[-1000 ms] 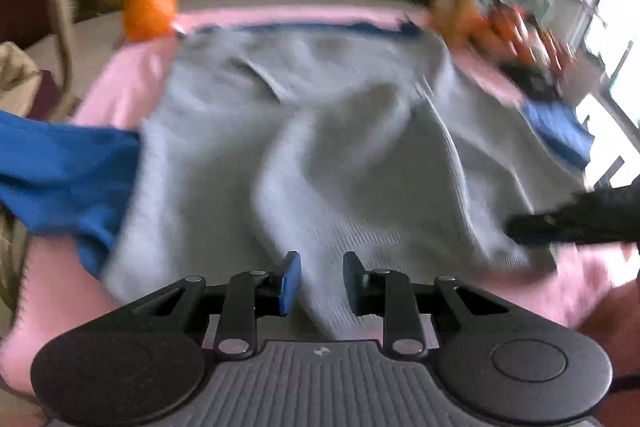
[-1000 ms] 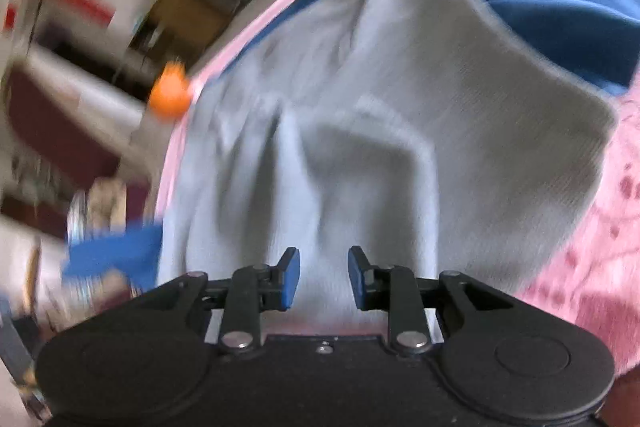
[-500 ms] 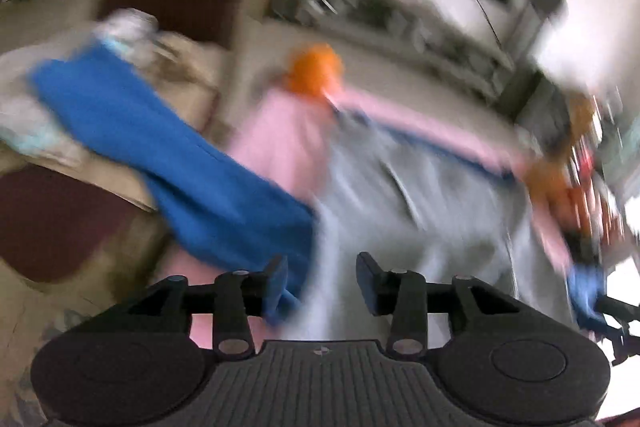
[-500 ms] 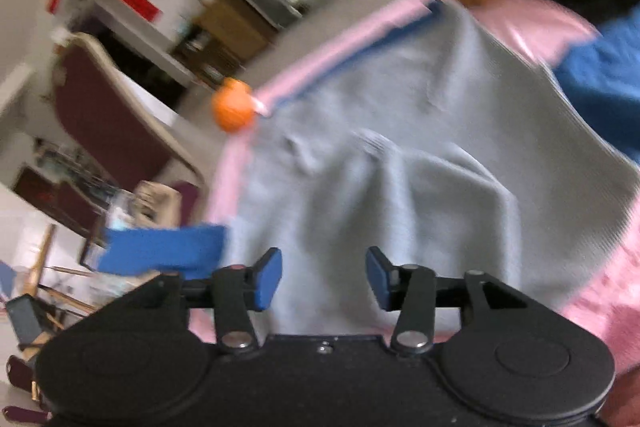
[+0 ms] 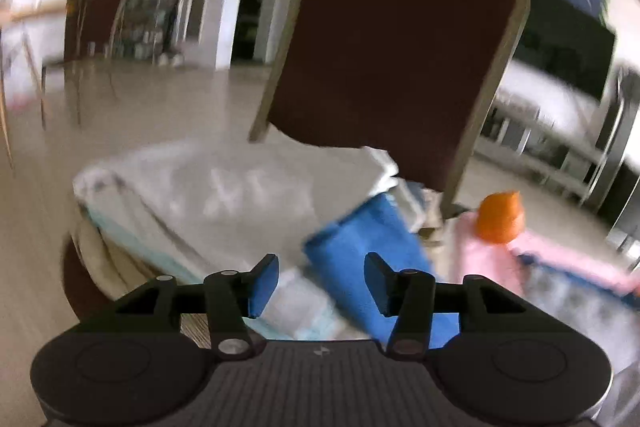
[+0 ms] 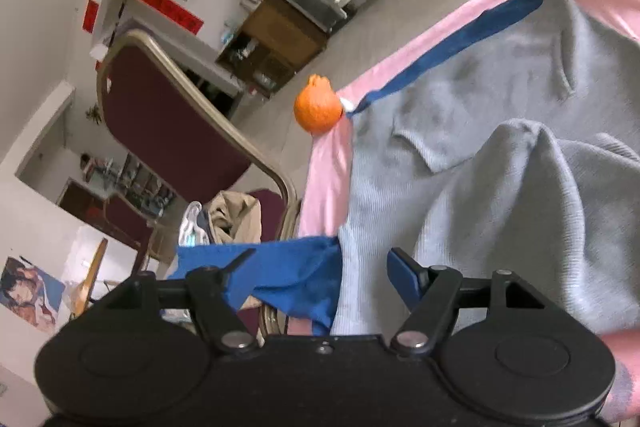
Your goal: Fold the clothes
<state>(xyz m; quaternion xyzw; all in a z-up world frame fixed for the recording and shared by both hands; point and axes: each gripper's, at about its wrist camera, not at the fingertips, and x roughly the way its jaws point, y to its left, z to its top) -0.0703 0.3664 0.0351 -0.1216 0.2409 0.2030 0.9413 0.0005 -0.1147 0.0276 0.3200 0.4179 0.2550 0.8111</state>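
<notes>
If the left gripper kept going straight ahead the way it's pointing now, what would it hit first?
Most likely the pale clothes heaped on the chair seat, with the blue garment just right of that line. The left gripper is open and empty. Motion blur makes depth uncertain; the maroon chair back stands further behind.

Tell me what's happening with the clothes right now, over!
Left gripper jaws open, empty, facing the chair. Right gripper jaws open, empty, over the grey sweater. Blue garment hangs off the pink table's edge.

A maroon chair with a tan frame stands beside the pink-covered table, whose corner holds an orange toy.
</notes>
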